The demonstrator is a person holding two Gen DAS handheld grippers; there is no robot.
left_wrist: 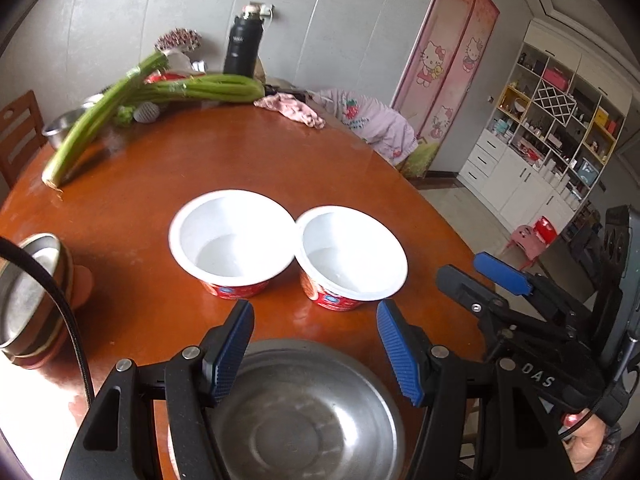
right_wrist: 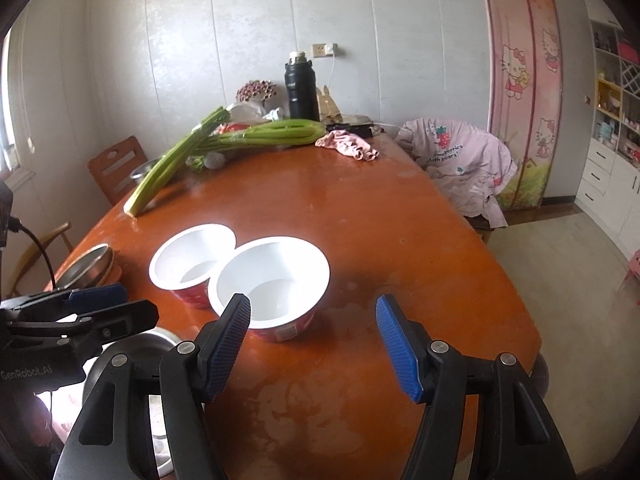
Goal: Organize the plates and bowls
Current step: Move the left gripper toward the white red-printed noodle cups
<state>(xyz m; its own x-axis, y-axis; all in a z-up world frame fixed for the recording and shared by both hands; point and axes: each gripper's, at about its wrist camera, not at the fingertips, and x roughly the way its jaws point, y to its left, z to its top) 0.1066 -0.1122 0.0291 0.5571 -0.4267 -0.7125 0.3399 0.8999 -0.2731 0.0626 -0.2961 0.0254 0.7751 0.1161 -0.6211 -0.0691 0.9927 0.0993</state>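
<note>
Round orange-brown counter (left_wrist: 132,208), glossy, worn pale patches near the close edge in the right wrist view.

Steel bowl (left_wrist: 304,412), the widest dish: sits at the near edge, directly below the left hand-held gripper (left_wrist: 316,324). Its far rim shows between the two blue pads; neither pad touches it. Jaws stand about half apart, nothing held.

Two white paper bowls with red printed sides, upright, rims touching each other, mid-counter. Left paper bowl (left_wrist: 232,236) lies ahead of the left hand-held gripper's left pad. Right paper bowl (left_wrist: 352,254) lies ahead of its right pad, just beyond the fingertips, apart from them.

Right hand-held gripper (right_wrist: 314,320): jaws partly open, empty. In its view the right paper bowl (right_wrist: 274,280) sits just ahead of the left pad, which overlaps its near rim in the picture; whether the pad touches the rim I cannot tell. Bare counter lies between the pads otherwise. Left paper bowl (right_wrist: 192,260) is behind and to the left.

Stacked steel dishes (left_wrist: 30,300) on a reddish plate, at the left edge of the counter, well apart from both grippers.

Far side: celery stalks (left_wrist: 160,96), pink cloth (left_wrist: 292,108), black flask (left_wrist: 242,46). A wooden chair (right_wrist: 116,168) stands beyond the edge.
</note>
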